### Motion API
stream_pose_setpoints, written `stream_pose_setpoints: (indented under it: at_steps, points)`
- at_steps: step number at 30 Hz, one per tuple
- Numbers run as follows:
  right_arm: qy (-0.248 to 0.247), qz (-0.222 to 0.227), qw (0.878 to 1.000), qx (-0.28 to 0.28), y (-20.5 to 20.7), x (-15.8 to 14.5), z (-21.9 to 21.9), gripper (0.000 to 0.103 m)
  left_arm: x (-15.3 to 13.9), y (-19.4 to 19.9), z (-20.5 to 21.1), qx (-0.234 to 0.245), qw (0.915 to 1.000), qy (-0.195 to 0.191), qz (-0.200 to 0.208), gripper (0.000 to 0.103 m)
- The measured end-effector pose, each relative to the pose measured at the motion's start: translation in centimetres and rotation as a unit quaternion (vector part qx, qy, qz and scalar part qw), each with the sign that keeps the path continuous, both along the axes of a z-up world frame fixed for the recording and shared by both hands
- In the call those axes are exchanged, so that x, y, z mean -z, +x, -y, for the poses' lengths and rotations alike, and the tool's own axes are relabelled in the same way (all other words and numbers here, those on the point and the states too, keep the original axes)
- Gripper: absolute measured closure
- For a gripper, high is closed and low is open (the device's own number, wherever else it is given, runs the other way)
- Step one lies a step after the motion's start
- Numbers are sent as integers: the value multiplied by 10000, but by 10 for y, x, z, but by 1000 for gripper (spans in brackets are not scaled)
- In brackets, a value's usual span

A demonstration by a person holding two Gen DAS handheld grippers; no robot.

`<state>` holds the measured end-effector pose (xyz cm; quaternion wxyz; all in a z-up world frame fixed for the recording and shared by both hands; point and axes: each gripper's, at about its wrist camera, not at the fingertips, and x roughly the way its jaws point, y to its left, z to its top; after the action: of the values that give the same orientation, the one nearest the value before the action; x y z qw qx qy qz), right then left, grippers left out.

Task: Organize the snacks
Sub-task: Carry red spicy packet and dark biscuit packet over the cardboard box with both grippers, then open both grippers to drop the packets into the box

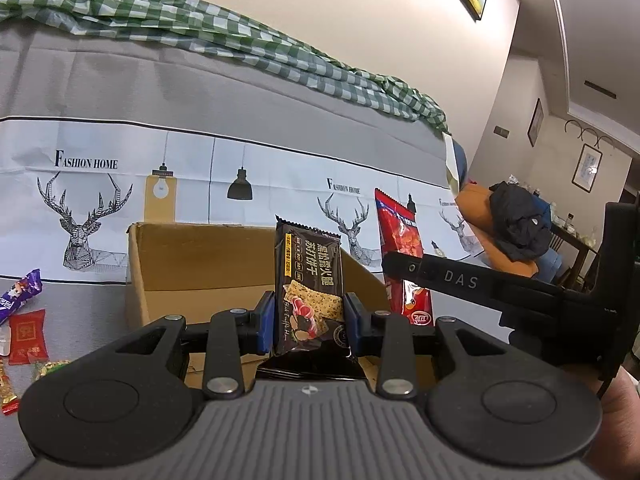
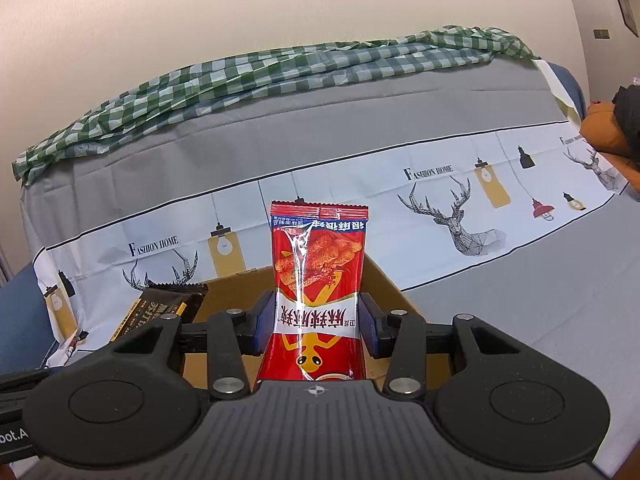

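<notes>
My left gripper [image 1: 309,322] is shut on a black cracker packet [image 1: 308,280], held upright over the open cardboard box [image 1: 192,264]. My right gripper [image 2: 316,322] is shut on a red snack packet [image 2: 318,280], also upright above the same box [image 2: 390,292]. In the left wrist view the red packet [image 1: 402,248] and the right gripper's black finger [image 1: 460,278] show to the right. In the right wrist view the black packet [image 2: 160,308] shows at the left.
Loose snacks lie at the left on the grey cloth: a purple wrapper [image 1: 18,294], a red packet [image 1: 28,336] and small packets below them. A deer-print cloth [image 1: 88,208] covers the sofa back, with a green checked cloth [image 1: 200,28] on top. Clothes [image 1: 516,224] are piled to the right.
</notes>
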<state>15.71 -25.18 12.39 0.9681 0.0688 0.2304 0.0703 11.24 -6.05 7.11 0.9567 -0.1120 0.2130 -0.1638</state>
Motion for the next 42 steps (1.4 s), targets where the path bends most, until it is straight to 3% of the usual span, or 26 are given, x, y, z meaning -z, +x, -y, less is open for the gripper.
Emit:
stream_pose_setpoints:
  at_steps: [19, 28, 29, 31, 34, 42]
  points:
    - [0, 399, 9992, 101, -10, -5, 2, 58, 0, -1, 4, 84, 9999, -43, 139, 64]
    - [46, 848, 9964, 52, -19, -12, 2, 57, -2, -2, 6, 278, 9994, -112, 146, 64]
    - [59, 890, 9960, 18, -20, -13, 2, 57, -1, -1, 6, 294, 9994, -116, 109, 61]
    - [24, 955, 9954, 5, -21, -15, 0, 49, 0, -1, 7, 254, 9996, -48, 85, 47]
    - [-125, 1111, 9936, 142, -23, -17, -5, 33, 0, -1, 3, 197, 9997, -38, 105, 47]
    - [-206, 840, 9963, 6, -22, -11, -30, 34, 7, -4, -17, -49, 9999, 5, -115, 39]
